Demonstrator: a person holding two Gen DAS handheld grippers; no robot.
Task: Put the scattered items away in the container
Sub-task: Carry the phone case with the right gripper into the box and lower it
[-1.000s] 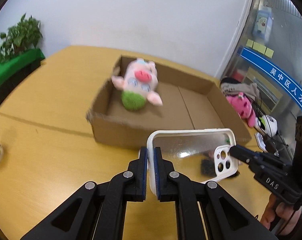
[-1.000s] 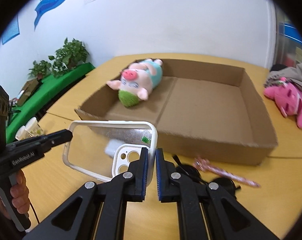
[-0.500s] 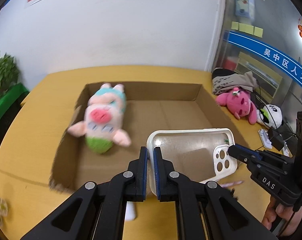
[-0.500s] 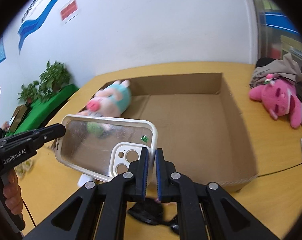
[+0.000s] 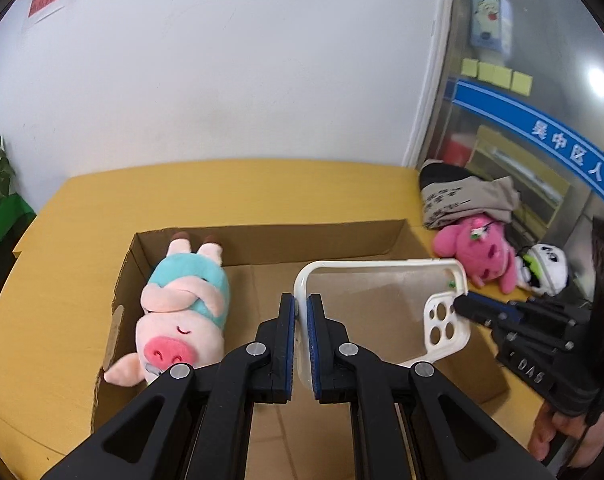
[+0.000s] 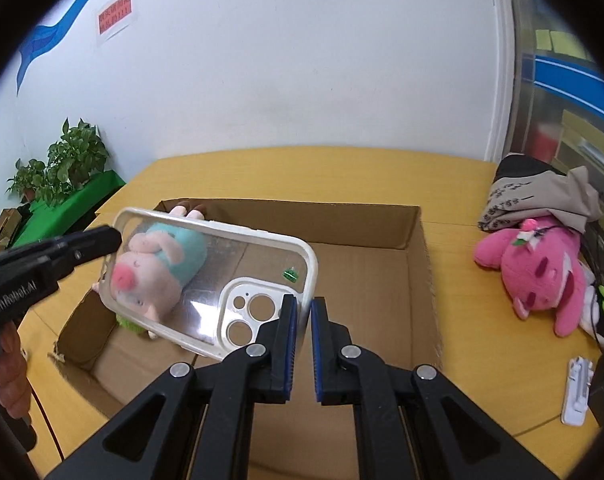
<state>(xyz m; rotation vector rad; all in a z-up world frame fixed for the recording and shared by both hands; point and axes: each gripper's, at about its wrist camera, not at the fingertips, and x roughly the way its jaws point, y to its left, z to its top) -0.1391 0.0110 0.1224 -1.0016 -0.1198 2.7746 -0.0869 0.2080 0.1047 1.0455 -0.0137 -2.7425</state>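
Observation:
A clear phone case (image 5: 381, 312) with a white rim is held level above the open cardboard box (image 5: 270, 246). My left gripper (image 5: 302, 344) is shut on one end of the phone case. My right gripper (image 6: 303, 344) is shut on the camera end of the phone case (image 6: 206, 280). The right gripper also shows at the right of the left wrist view (image 5: 459, 304), and the left gripper at the left of the right wrist view (image 6: 116, 236). A pink pig plush in a teal shirt (image 5: 182, 312) lies in the box's left part (image 6: 381, 232).
A bright pink plush (image 6: 541, 272), a panda plush (image 5: 545, 268) and a folded grey cloth (image 6: 541, 196) lie on the yellow table right of the box. A small white object (image 6: 577, 392) lies at the table's right edge. Potted plants (image 6: 62, 168) stand at far left.
Both grippers have carried the phone case forward from in front of the box to above its inside. The loose items on the table near the box front have dropped out of view.

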